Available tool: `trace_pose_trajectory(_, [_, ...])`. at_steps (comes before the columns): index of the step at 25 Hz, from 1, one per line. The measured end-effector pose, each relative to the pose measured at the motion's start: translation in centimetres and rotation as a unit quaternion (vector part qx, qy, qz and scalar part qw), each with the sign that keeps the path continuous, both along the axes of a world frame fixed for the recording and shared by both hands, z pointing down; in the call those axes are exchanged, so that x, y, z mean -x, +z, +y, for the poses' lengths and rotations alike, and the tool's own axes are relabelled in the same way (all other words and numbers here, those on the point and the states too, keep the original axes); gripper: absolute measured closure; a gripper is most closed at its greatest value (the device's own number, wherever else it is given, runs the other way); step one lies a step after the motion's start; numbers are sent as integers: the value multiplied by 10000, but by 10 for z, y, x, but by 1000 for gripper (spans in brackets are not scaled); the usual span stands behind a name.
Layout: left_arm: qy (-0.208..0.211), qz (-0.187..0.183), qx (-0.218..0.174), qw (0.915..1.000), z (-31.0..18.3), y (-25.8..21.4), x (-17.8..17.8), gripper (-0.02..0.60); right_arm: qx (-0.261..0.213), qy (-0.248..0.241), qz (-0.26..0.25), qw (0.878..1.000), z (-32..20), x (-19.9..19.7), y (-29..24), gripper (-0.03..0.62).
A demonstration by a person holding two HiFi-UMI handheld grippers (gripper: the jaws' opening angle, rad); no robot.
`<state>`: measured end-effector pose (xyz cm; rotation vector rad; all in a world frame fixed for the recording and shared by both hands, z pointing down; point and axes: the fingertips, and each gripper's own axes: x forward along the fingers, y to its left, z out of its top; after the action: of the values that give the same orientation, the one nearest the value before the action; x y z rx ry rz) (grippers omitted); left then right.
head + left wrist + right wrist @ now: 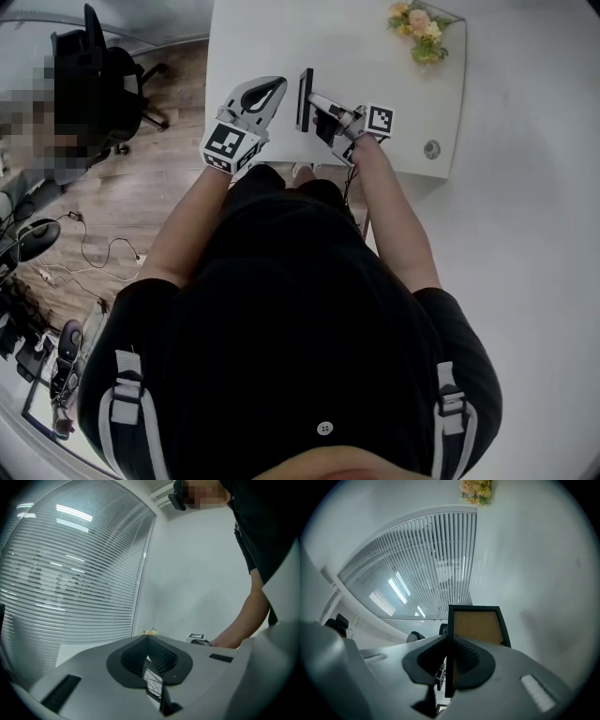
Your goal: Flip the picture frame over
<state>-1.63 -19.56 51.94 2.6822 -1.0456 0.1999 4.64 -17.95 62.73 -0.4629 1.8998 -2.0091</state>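
Picture frame (305, 99) is held upright on edge over near part of white table (375, 75), its black rim clamped between jaws of R gripper (315, 99), brown panel facing right. L gripper (275, 86) is seen just left of frame, apart from it, jaws together w/ nothing between.

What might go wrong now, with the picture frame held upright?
The right hand-held gripper pinches the picture frame only at one thin edge, so it may twist or slip and fall onto the table. The left hand-held gripper is shut beside it and could not catch it quickly.
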Motion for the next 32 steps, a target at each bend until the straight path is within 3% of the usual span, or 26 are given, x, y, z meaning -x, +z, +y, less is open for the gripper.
trace_pose_trajectory(21, [-107,-164,330,9993,-6,43,-24,578,35,3,-224,9997,-14,-26,43,543])
trace_pose_trajectory(25, [-117,-155,309,9993,-9,40,-29,578,-79,75,-39,9999,-19,-35,44,538])
trace_pose_trajectory(30, [-43,-227,341,9991,-8,42,-36,578,-200,108,562,9982,-21,-55,52,470])
trace_pose_trajectory(32, [-11,-246,334,9991,-9,41,-38,578,-195,125,776,9967,-21,-62,56,472])
